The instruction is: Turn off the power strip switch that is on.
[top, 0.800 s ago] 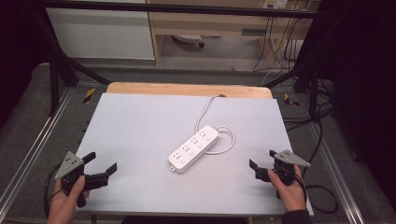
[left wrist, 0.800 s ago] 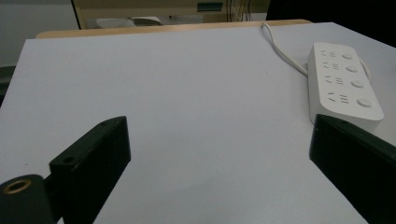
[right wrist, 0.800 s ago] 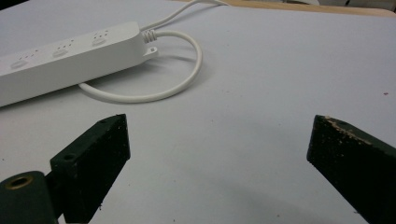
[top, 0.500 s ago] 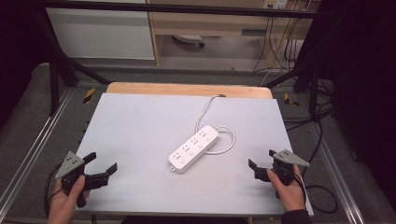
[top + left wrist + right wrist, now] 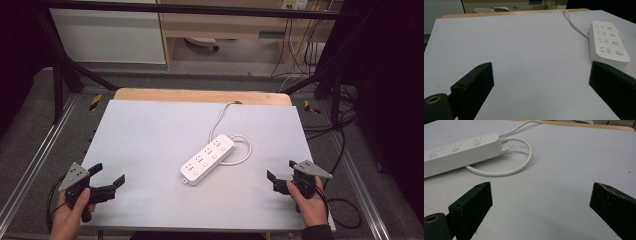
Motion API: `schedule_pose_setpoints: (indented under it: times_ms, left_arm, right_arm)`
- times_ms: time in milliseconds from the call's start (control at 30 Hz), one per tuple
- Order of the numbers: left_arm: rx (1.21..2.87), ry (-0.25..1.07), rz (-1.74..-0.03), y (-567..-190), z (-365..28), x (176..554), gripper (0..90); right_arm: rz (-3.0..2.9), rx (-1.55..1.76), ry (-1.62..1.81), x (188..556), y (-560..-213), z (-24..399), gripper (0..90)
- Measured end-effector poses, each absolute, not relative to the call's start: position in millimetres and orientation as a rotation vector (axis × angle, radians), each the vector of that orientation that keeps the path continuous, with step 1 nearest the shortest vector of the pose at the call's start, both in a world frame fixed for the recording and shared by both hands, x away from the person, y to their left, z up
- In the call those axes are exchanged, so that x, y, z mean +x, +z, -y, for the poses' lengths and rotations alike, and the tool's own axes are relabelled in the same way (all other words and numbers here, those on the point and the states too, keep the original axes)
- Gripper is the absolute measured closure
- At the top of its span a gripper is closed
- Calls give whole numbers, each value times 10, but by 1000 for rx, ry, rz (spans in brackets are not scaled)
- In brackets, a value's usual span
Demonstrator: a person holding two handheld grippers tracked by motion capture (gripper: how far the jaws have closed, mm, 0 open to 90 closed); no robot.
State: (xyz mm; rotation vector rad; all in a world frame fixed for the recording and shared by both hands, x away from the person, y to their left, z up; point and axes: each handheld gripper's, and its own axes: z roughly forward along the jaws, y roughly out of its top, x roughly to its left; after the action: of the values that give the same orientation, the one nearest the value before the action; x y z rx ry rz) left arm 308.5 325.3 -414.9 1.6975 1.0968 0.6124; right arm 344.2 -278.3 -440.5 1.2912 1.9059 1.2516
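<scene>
Nothing has shifted: both grippers, left (image 5: 107, 181) and right (image 5: 278, 183), still wait wide open and empty at the table's (image 5: 150, 130) near corners, power strip (image 5: 208, 159) untouched mid-table.

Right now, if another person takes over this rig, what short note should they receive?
Left gripper: open, empty, near the table's front left corner.
Right gripper: open, empty, near the front right edge.
Power strip: lies flat and diagonal at mid-table, nothing plugged in. Its white cable loops beside the far end, then runs off the back edge.
Done: nothing visible; the strip is untouched.
Left: all handling of the strip; probably approach it from both sides first.
</scene>
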Motion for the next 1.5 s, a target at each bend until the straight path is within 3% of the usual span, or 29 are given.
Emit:
schedule_pose_setpoints:
  times_ms: [967,1500]
  left_arm:
    - [1701,615,-1096,-4153,-3259,3080,54]
    - [1706,611,-1103,-4163,-3256,3081,53]
  right_arm:
    - [-1888,1261,1362,3355,-4150,2683,35]
    - [-1891,1243,1408,3495,-3863,2571,23]
